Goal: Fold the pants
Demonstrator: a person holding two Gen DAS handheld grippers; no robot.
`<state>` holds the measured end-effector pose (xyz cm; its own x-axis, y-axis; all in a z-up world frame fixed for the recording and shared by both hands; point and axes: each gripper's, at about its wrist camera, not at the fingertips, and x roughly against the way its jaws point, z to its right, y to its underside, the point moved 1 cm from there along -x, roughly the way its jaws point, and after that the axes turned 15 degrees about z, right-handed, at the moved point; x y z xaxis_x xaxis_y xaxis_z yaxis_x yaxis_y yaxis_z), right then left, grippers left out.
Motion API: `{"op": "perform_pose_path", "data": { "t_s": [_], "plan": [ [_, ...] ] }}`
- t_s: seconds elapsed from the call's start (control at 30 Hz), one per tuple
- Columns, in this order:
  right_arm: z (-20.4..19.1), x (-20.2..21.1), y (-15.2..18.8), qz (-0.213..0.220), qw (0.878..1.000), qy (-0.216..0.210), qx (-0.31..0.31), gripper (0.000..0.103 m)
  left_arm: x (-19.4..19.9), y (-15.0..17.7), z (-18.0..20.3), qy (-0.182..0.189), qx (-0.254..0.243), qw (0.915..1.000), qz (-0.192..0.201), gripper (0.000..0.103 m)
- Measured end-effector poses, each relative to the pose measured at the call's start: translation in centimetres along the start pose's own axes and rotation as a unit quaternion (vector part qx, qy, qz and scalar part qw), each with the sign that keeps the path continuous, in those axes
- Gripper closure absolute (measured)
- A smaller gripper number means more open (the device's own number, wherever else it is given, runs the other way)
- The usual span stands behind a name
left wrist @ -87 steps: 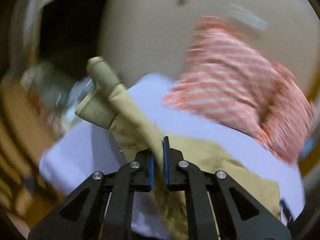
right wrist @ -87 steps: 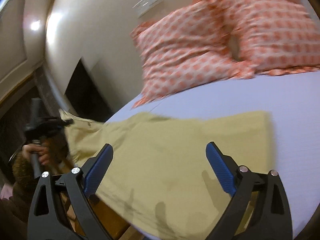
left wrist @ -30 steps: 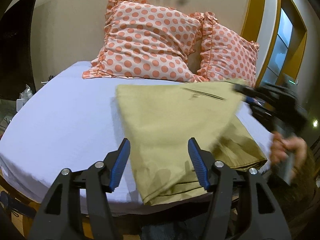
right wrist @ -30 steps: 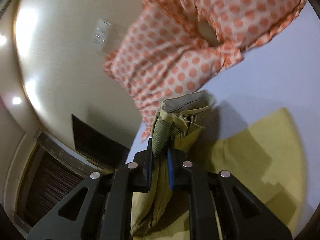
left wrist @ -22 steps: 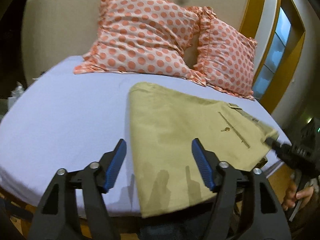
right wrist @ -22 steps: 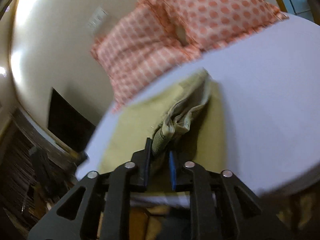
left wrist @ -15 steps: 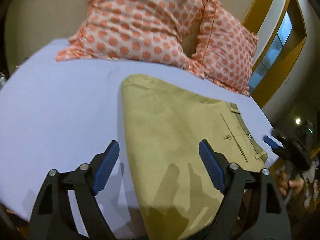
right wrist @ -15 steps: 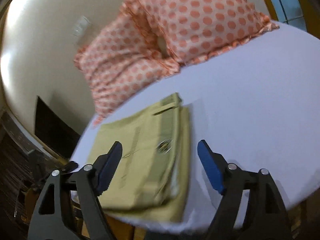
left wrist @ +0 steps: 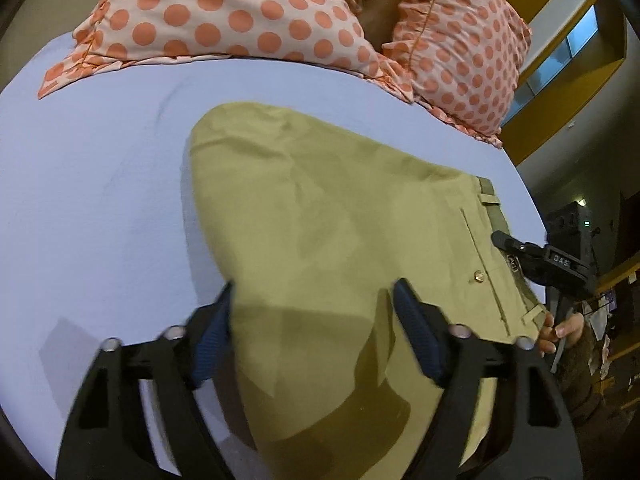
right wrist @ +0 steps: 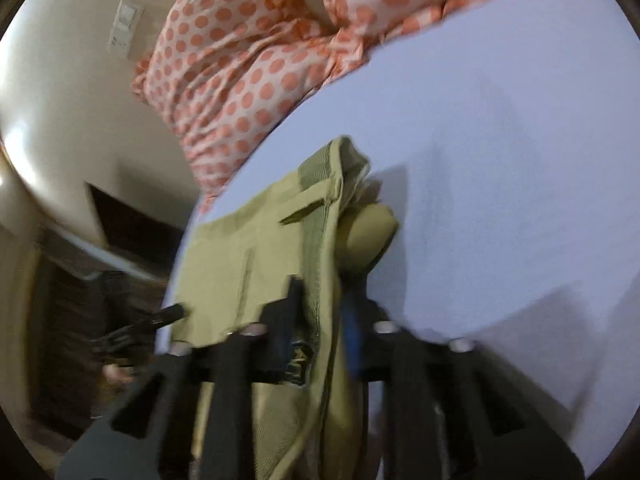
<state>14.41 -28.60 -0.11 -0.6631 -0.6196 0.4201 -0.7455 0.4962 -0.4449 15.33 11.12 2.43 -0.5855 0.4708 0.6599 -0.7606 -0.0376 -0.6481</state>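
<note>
So the khaki cotton pants [left wrist: 328, 248] are lying folded on the bed with the pale lavender sheet [left wrist: 92, 184], sitting toward the near edge of the mattress. From the left wrist view you can see the back pocket with its little brass button [left wrist: 479, 276], and the ribbed waistband with belt loops [left wrist: 491, 200] runs along the right-hand side of the folded stack.

Left gripper [left wrist: 312, 320] is low over the near part of the pants, jaws spread wide with the fabric showing between the two blue pads [left wrist: 416, 328]. It isn't pinching anything as far as I can see.

Right gripper [right wrist: 320, 320] is at the waistband [right wrist: 320, 200] end. In its own view the jaws sit narrow, with the waistband edge running up between them, so it looks clamped on the pants, though that frame is pretty blurry. From the left wrist view the same gripper [left wrist: 505, 241] shows up as a black tip sitting right at the waistband by the bed's edge, with the person's hand [left wrist: 560, 328] just below it.

Two salmon polka-dot pillows with ruffled edges [left wrist: 224, 12] lean against the beige wall at the head of the bed, well apart from the pants. A white wall switch plate [right wrist: 126, 28] shows in the right wrist view.
</note>
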Motion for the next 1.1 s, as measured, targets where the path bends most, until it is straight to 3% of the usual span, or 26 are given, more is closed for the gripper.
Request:
{"op": "perform_pose_path", "data": {
  "t_s": [0.1, 0.17, 0.3, 0.47, 0.53, 0.6, 0.67, 0.7, 0.73, 0.77, 0.8, 0.83, 0.87, 0.93, 1.0, 1.1],
  "plan": [
    [0.4, 0.1, -0.1, -0.010, 0.997, -0.052, -0.047, 0.090, 0.2, 0.1, -0.5, 0.002, 0.005, 1.0000, 0.001, 0.087],
    [-0.2, 0.1, -0.5, -0.007, 0.995, -0.076, -0.057, 0.091, 0.4, -0.1, -0.8, 0.008, 0.016, 0.9998, 0.007, 0.091],
    [-3.3, -0.3, -2.8, 0.008, 0.996, -0.089, -0.014, 0.092, 0.6, -1.9, 1.4, -0.019, -0.034, 0.9982, 0.045, 0.094],
    [-5.2, -1.9, -8.2, 0.059, 0.997, -0.046, 0.036, 0.092, -1.6, -7.2, 2.9, -0.048, -0.063, 0.9913, 0.105, 0.093],
    [-4.3, -3.4, -10.0, 0.074, 0.996, 0.019, 0.053, 0.088, -4.4, -9.1, 2.0, -0.098, -0.052, 0.9879, 0.108, 0.087],
    [-3.4, -4.2, -10.9, 0.086, 0.984, 0.127, 0.095, 0.088, -5.7, -9.6, 0.7, -0.146, -0.031, 0.9842, 0.096, 0.085],
    [-3.3, -2.7, -10.5, 0.107, 0.975, 0.158, 0.111, 0.084, -4.5, -9.2, -0.1, -0.142, -0.009, 0.9844, 0.103, 0.081],
    [-3.5, -1.3, -9.9, 0.119, 0.973, 0.159, 0.118, 0.060, -3.2, -8.7, -0.1, -0.151, -0.015, 0.9815, 0.117, 0.081],
    [-3.8, -0.3, -9.3, 0.127, 0.970, 0.166, 0.124, 0.022, -1.4, -7.8, 0.4, -0.164, -0.028, 0.9770, 0.133, 0.072],
    [-4.3, 1.1, -8.1, 0.139, 0.965, 0.178, 0.135, 0.009, -0.1, -6.9, 0.8, -0.169, -0.034, 0.9748, 0.141, 0.063],
    [-4.9, 2.1, -6.9, 0.148, 0.962, 0.180, 0.145, 0.005, 1.1, -6.1, 1.4, -0.172, -0.037, 0.9734, 0.147, 0.042],
    [-5.6, 2.7, -5.6, 0.148, 0.962, 0.167, 0.160, 0.005, 2.2, -5.0, 2.2, -0.178, -0.043, 0.9718, 0.149, 0.030],
    [-6.6, 3.1, -3.7, 0.137, 0.962, 0.151, 0.184, 0.005, 3.5, -3.4, 3.6, -0.195, -0.060, 0.9672, 0.151, 0.025],
    [-8.2, 3.3, -0.4, 0.118, 0.955, 0.156, 0.224, 0.002, 5.3, -0.3, 6.1, -0.239, -0.093, 0.9535, 0.158, 0.004],
    [-9.5, 3.1, 3.2, 0.099, 0.944, 0.175, 0.261, 0.001, 6.2, 2.2, 7.9, -0.254, -0.113, 0.9474, 0.159, 0.002],
    [-10.6, 2.0, 7.2, 0.087, 0.922, 0.221, 0.306, 0.001, 5.6, 5.2, 9.8, -0.251, -0.128, 0.9497, 0.136, 0.002]
  ]
}}
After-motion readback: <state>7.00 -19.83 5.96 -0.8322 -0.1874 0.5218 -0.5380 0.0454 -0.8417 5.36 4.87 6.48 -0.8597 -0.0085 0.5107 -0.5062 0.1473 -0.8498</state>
